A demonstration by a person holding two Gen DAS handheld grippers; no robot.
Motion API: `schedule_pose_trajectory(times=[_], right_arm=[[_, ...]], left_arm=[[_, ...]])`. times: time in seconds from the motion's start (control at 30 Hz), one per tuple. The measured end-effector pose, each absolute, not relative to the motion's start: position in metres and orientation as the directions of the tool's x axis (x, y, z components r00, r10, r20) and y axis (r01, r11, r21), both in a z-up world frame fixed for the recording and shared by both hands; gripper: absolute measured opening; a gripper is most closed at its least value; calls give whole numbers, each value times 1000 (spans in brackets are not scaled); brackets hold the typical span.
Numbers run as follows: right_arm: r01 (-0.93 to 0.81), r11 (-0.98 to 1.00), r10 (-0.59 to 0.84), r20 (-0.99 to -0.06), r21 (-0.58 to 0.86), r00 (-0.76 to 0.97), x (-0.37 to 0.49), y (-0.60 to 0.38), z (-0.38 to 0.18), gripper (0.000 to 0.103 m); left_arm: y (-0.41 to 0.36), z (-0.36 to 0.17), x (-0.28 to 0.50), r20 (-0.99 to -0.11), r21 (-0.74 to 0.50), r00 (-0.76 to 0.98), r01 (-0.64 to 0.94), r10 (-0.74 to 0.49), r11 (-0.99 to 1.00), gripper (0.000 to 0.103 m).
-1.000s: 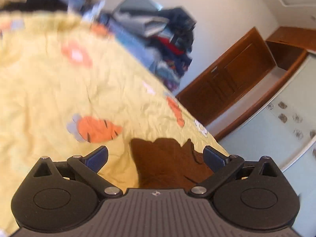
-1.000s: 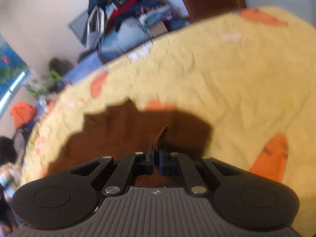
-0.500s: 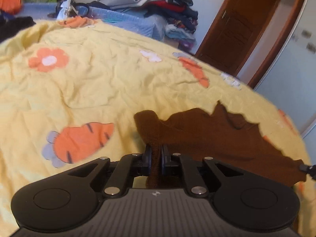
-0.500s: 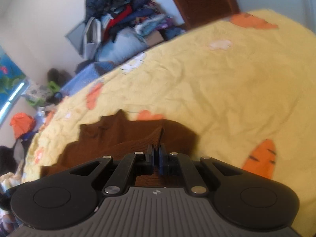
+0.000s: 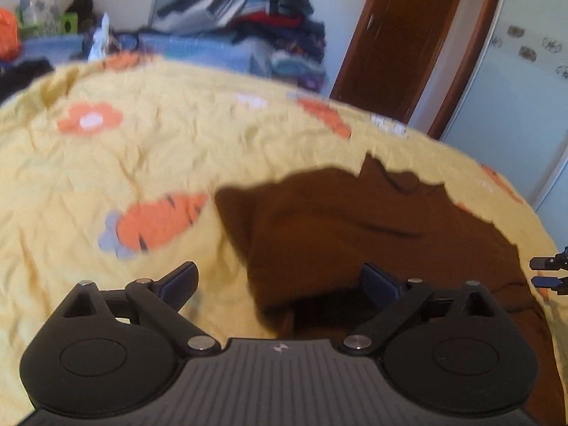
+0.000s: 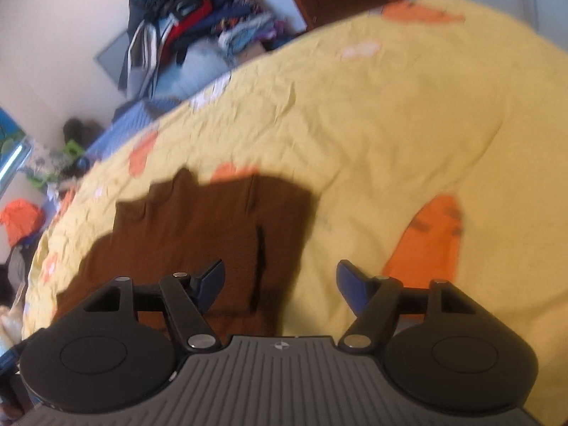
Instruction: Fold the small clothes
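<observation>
Now I have both jaws opening: my left hand-held gripper (image 5: 278,277) spreads wide over the brown garment (image 5: 372,227), whose folded edge lies between the pads without being pinched. My right hand-held gripper (image 6: 280,278) spreads over the garment's other edge, gripping nothing. It lies flat on the yellow bed (image 5: 149,163), near the bed's front edge.

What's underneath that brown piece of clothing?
The brown garment lies flat on a yellow bedspread printed with orange carrots and flowers. One orange print peeks out at its far edge; whatever else lies beneath is covered.
</observation>
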State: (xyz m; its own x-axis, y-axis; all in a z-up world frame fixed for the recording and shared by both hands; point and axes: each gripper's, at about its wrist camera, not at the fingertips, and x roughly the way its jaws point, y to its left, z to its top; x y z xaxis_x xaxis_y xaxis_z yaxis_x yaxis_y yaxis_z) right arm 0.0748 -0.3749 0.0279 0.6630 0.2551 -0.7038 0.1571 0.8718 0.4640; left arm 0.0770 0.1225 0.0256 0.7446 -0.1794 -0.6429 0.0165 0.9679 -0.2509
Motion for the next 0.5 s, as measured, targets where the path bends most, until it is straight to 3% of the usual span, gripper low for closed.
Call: schedule_pose_trajectory(times=[0.07,0.13,0.2,0.27,0.3,0.43,0.5], right_arm=[[133,896,248,-727,423,640,77,-359,24,69],[79,924,242,-732,374,637,76,-338,25,60],[33,956,205,-744,291,636,77,-321,25,27],[9,966,192,-743,257,641,79,-321,24,18],[27,958,203,-742,285,639,79,-329,24,15],[66,936,224,-727,347,649,70,-346,23,21],[65,931,239,-733,360,637,57,-343,26,42]], left_arm=[[118,13,78,-667,-245,726,-3,-167,969,95],[109,9,76,-665,-178,737,3,-122,984,90],[97,8,74,-664,-67,745,21,-60,998,71],[97,9,71,-654,-54,753,54,-76,997,57],[99,10,71,-657,-57,750,54,-78,997,56],[109,14,56,-664,-92,741,51,-99,994,56],[113,16,43,-680,-135,721,50,-130,990,62]])
